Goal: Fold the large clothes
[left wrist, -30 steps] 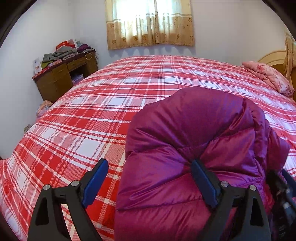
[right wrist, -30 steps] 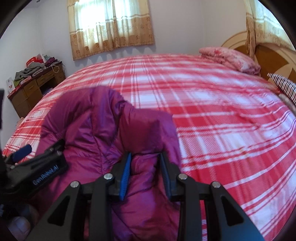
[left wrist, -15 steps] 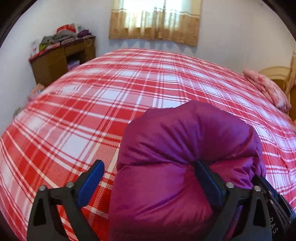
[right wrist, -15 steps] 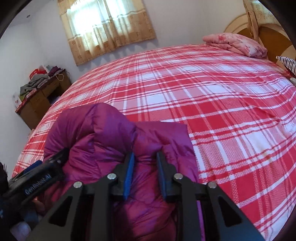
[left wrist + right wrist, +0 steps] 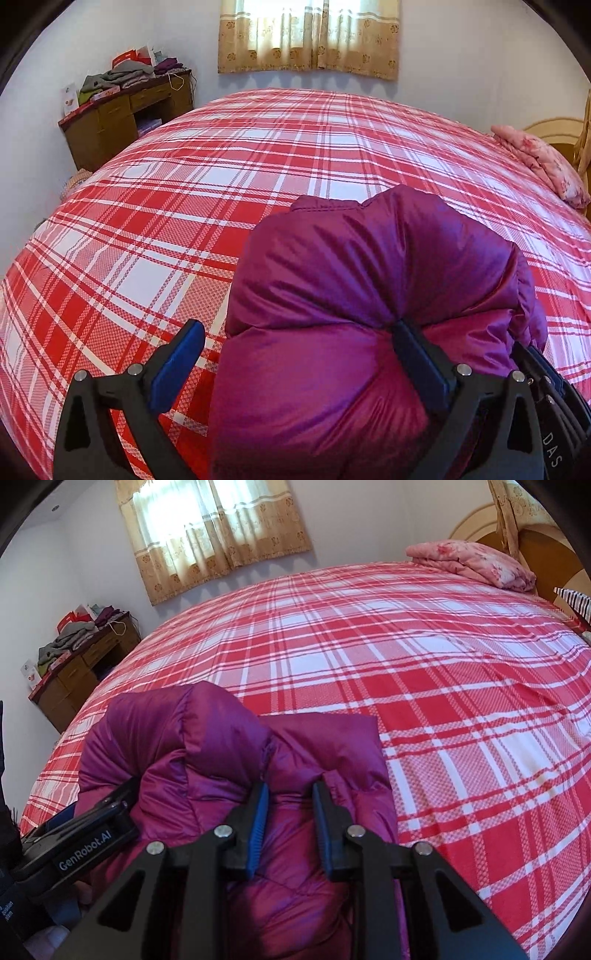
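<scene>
A puffy purple down jacket (image 5: 369,295) lies bunched on the near side of a red-and-white plaid bed (image 5: 258,155). My left gripper (image 5: 299,354) is wide open; its right finger presses into the jacket's bulge and its left finger hangs over the bedspread. In the right wrist view my right gripper (image 5: 290,808) is shut on a fold of the jacket (image 5: 207,746) near its right edge. The left gripper's body (image 5: 85,834) shows at that view's lower left, close beside the right one.
A folded pink quilt (image 5: 476,563) lies at the headboard (image 5: 550,554) end. A wooden desk (image 5: 122,118) piled with clothes stands by the left wall under a curtained window (image 5: 310,37). A striped pillow (image 5: 574,600) is at the right edge.
Both grippers have moved with the jacket, rolling its bundle forward over the bed. The right gripper stays clamped on the fold; the left stays open.
</scene>
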Tool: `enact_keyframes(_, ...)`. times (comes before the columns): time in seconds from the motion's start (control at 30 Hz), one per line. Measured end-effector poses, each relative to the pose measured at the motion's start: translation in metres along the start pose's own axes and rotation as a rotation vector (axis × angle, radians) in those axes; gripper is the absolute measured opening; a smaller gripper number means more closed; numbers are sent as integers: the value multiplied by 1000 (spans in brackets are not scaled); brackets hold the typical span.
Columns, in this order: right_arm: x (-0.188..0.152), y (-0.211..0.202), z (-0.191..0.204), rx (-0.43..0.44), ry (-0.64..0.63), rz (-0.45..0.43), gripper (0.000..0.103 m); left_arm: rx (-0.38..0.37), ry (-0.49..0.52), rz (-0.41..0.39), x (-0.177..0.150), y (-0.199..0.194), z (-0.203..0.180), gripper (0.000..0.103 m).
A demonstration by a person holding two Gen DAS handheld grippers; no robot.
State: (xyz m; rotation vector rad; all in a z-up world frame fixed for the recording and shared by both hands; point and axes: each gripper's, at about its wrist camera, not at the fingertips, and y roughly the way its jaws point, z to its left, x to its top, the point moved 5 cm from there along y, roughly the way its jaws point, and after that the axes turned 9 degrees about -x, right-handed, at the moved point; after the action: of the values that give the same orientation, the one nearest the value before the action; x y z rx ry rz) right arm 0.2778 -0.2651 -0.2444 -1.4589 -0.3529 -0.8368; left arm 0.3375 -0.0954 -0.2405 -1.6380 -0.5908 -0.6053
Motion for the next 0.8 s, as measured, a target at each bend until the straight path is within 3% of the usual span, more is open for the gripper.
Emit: enact_keyframes(0.8, -2, 11, 3, -41, -22, 31, 26, 41, 39, 30, -2, 11, -7, 102)
